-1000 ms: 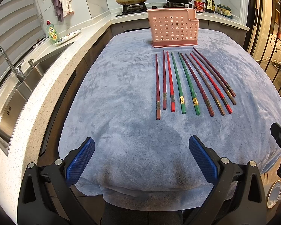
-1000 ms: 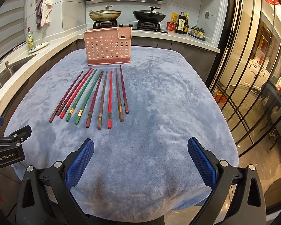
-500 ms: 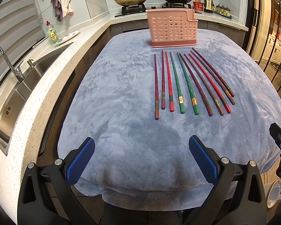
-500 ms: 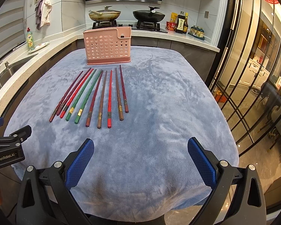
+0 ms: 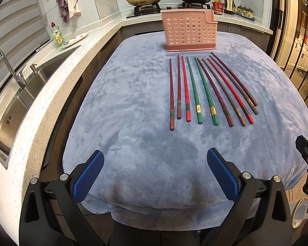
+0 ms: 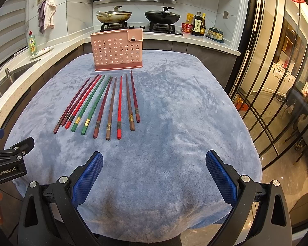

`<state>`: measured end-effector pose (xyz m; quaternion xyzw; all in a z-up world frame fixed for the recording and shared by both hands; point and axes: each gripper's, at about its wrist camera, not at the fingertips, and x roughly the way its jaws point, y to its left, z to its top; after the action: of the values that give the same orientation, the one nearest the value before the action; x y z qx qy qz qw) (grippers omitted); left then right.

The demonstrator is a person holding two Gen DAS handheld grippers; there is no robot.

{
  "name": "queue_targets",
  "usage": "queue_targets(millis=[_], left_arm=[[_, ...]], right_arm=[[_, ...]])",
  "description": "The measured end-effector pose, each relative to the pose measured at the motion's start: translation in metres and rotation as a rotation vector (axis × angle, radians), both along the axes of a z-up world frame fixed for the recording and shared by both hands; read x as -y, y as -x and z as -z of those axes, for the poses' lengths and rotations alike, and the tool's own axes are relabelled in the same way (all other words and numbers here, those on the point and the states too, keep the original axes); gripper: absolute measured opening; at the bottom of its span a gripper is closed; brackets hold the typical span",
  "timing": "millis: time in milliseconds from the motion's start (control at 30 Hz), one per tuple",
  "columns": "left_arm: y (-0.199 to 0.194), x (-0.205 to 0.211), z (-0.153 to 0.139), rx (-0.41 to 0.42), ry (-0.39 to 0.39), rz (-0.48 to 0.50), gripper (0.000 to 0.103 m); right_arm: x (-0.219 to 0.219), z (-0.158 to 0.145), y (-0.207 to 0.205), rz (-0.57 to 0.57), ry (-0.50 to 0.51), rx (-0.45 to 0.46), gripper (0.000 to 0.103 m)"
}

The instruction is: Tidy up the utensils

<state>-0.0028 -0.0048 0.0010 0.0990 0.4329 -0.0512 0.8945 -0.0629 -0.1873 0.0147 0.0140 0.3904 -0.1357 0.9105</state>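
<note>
Against the pictures from a second ago, very little is changing: in the left wrist view the row of chopsticks (image 5: pixel 205 91) and the pink holder (image 5: pixel 190 31) are sitting a touch higher and farther toward twelve o'clock, as if the left gripper (image 5: pixel 155 173) is easing back slightly. In the right wrist view the scene is holding almost exactly as before.

Going left to right in the left wrist view, the sink (image 5: pixel 16 104) is lying at nine o'clock along the speckled counter, with the green dish-soap bottle (image 5: pixel 58 34) standing at about ten o'clock. The blue cloth (image 5: pixel 133 106) is covering the table in the middle. The chopsticks, ten in dark red, red, green and brown, are lying side by side on the cloth at about one o'clock from the gripper, their thin tips pointing toward the holder, which is standing upright at twelve o'clock just beyond them. Nothing is touching them.

The left gripper is hovering level over the near edge of the cloth, its blue pads (image 5: pixel 88 176) spread wide with nothing between them. The right gripper (image 6: pixel 154 173) is hovering in the same low pose beside it, pads (image 6: pixel 220 175) likewise wide apart and empty; from here the chopsticks (image 6: pixel 104 104) are lying toward eleven o'clock and the holder (image 6: pixel 117 50) near twelve.
</note>
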Motion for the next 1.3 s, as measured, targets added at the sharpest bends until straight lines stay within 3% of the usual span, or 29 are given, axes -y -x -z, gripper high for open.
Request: queue_targets(millis=[433,633,867,1033,1300], left_arm=[[-0.011,-0.012,0.006,-0.016,0.044,-0.015,0.096],[-0.023,-0.02,0.009,0.021,0.058,-0.049,0.096],[-0.047,-0.018,0.029,-0.029,0.077,-0.032,0.096],[-0.064,-0.012,0.046,-0.041,0.049,-0.012,0.095],[-0.087,-0.014,0.066,-0.079,0.043,-0.014,0.084]], right_arm=[[0.002,0.003,0.001,0.002,0.003,-0.003,0.096],[0.005,0.013,-0.004,0.007,-0.006,-0.013,0.096],[0.01,0.016,-0.016,0.011,-0.019,-0.016,0.096],[0.013,0.02,-0.029,0.01,-0.03,-0.022,0.096],[0.017,0.028,-0.05,0.016,-0.037,-0.035,0.096]])
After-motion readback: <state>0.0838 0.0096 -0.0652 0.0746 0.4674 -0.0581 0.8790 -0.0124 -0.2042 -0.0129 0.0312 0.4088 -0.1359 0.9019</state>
